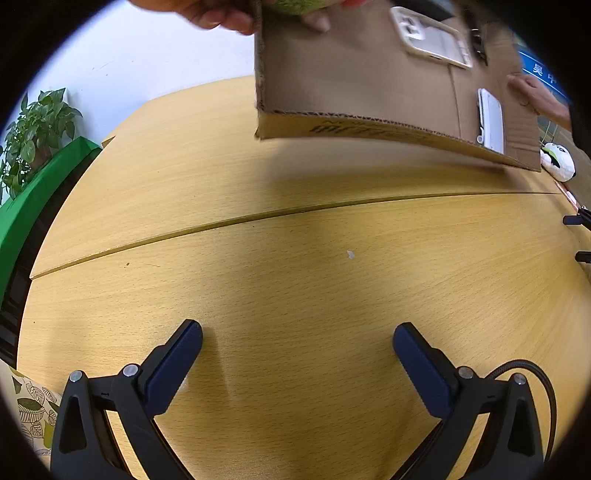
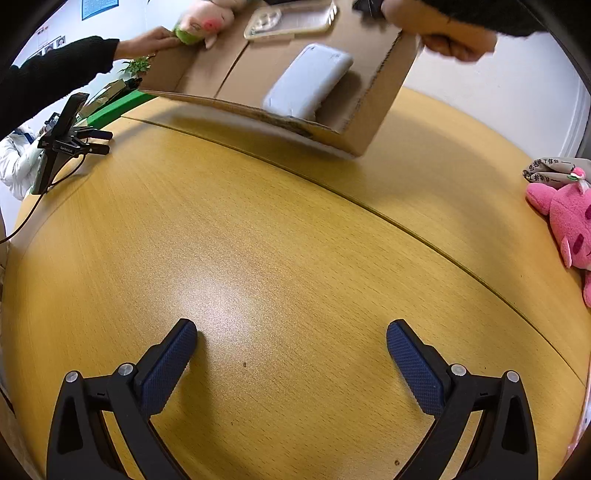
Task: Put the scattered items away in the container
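A brown cardboard box (image 1: 354, 81) is held tilted above the far side of the wooden table by two bare hands; it also shows in the right wrist view (image 2: 373, 107). Inside it lie a white power bank (image 2: 308, 83), a clear phone case (image 2: 291, 18) and a small plush toy (image 2: 201, 22). The power bank (image 1: 491, 122) and the phone case (image 1: 432, 37) also show in the left wrist view. My left gripper (image 1: 297, 336) is open and empty just above the table. My right gripper (image 2: 291, 334) is open and empty too.
A pink plush toy (image 2: 569, 225) lies at the table's right edge beside a grey pouch (image 2: 554, 170). A white panda plush (image 1: 559, 160) sits far right. The other gripper with its cable (image 2: 70, 136) rests at the far left. A potted plant (image 1: 37, 133) stands beyond the table.
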A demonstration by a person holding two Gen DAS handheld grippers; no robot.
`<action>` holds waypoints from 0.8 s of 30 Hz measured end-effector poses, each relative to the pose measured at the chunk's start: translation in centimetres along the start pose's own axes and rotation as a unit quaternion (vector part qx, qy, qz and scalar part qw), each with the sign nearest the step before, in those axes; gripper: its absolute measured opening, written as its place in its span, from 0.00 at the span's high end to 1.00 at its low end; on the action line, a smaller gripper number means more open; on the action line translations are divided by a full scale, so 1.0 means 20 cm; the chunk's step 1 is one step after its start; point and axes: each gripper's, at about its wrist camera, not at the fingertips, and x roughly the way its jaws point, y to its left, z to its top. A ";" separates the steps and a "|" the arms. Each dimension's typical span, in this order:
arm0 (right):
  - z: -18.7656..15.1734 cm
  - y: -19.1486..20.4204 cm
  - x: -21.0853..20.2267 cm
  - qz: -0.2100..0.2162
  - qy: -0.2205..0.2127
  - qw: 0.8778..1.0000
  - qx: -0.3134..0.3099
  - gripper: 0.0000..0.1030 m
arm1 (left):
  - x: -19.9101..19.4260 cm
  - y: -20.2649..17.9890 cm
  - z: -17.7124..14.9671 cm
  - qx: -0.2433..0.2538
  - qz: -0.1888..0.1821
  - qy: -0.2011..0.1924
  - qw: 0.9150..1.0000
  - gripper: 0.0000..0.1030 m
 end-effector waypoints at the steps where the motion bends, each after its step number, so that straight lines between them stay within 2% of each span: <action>1: 0.00 0.00 0.00 0.000 0.000 1.000 0.000 0.00 | 0.00 0.00 0.00 0.000 0.000 0.000 1.000 0.00; 24: -0.02 0.01 -0.01 0.000 0.000 1.000 -0.001 0.00 | 0.02 0.00 0.01 -0.001 0.001 -0.001 1.000 0.00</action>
